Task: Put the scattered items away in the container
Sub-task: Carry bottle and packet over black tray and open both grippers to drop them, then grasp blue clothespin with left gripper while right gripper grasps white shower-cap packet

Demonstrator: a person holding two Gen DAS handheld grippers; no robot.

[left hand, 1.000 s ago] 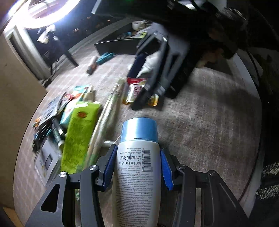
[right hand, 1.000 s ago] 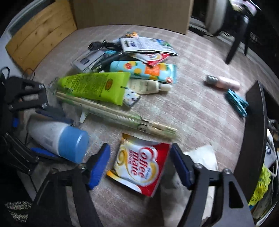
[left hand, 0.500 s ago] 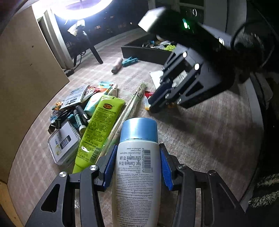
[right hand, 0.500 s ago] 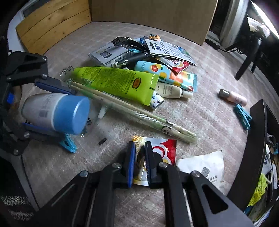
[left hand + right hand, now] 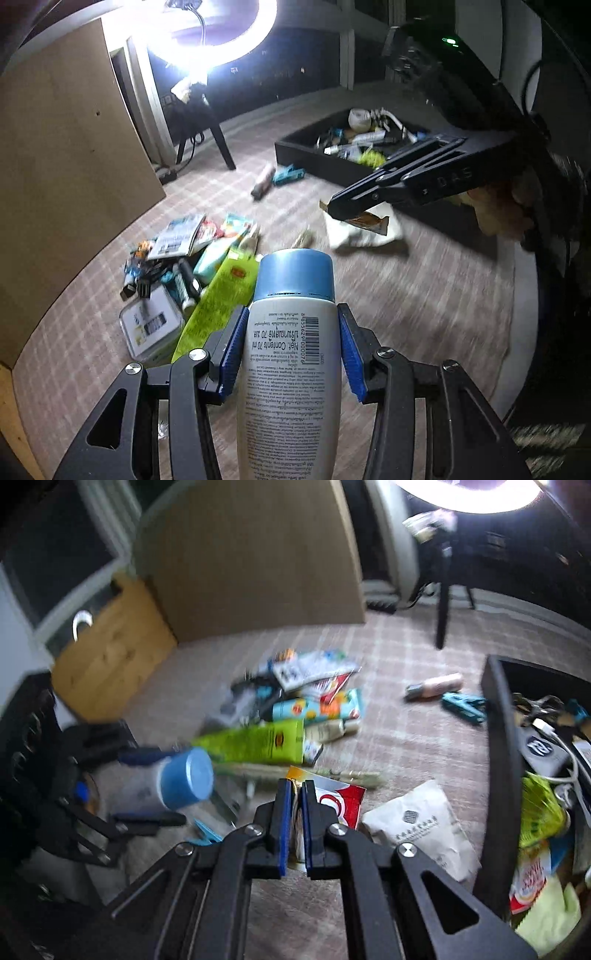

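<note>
Here the left gripper [image 5: 291,350] clamps a white blue-capped plastic bottle [image 5: 291,332]; the right gripper [image 5: 294,823] pinches a red-and-white creamer sachet [image 5: 341,801] near the black tray [image 5: 496,738].

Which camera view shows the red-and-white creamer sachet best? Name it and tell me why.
The right wrist view: the red-and-white creamer sachet sits close up, pinched in the right gripper, print partly visible. The left wrist view shows only its blurred edge below that gripper.
</note>
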